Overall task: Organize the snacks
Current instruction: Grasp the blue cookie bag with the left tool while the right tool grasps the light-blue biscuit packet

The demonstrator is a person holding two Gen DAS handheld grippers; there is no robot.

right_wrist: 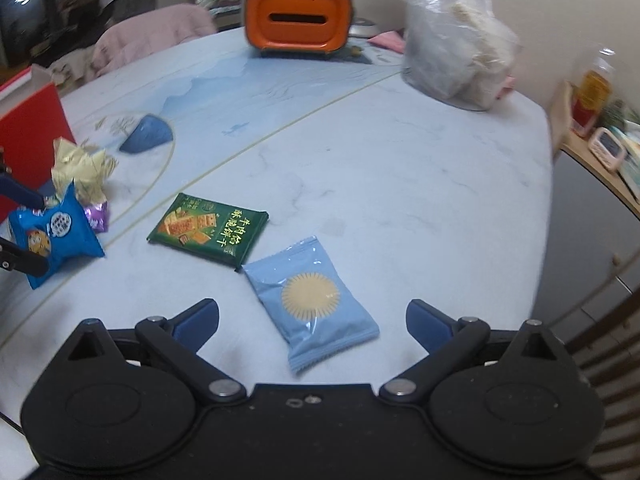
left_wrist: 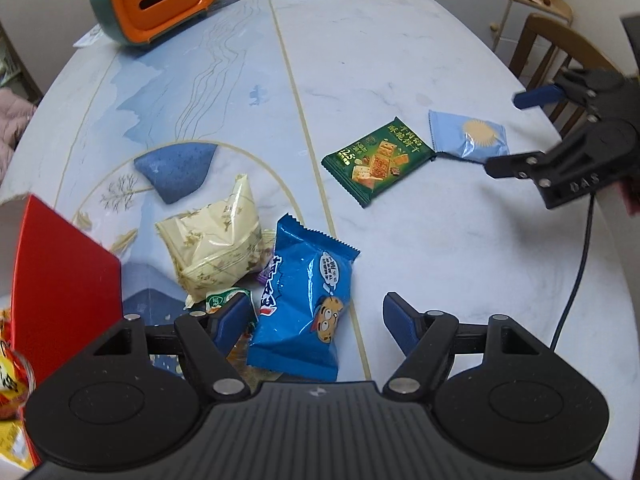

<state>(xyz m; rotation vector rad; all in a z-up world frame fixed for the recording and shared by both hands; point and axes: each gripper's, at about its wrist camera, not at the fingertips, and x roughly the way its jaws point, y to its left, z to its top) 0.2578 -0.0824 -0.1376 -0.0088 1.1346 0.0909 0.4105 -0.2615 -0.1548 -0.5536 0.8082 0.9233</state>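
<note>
My left gripper (left_wrist: 316, 320) is open with a bright blue snack bag (left_wrist: 304, 300) lying between its fingers on the table. A cream snack bag (left_wrist: 212, 240), a small purple packet (right_wrist: 98, 216) and a green-white packet (left_wrist: 224, 298) lie beside it. A red box (left_wrist: 60, 272) stands at the left. My right gripper (right_wrist: 312, 320) is open over a light blue packet (right_wrist: 312, 300) with a gold sun. A dark green cracker pack (right_wrist: 208, 230) lies just beyond it. In the left wrist view the right gripper (left_wrist: 508, 132) hovers by the light blue packet (left_wrist: 468, 136) and the green pack (left_wrist: 378, 158).
An orange and green tissue box (right_wrist: 298, 20) and a clear plastic bag (right_wrist: 452, 48) stand at the far side of the pale marble table (right_wrist: 400, 168). A wooden chair (left_wrist: 556, 52) and a side shelf (right_wrist: 592, 148) are past the right edge. The box holds red-yellow snacks (left_wrist: 8, 384).
</note>
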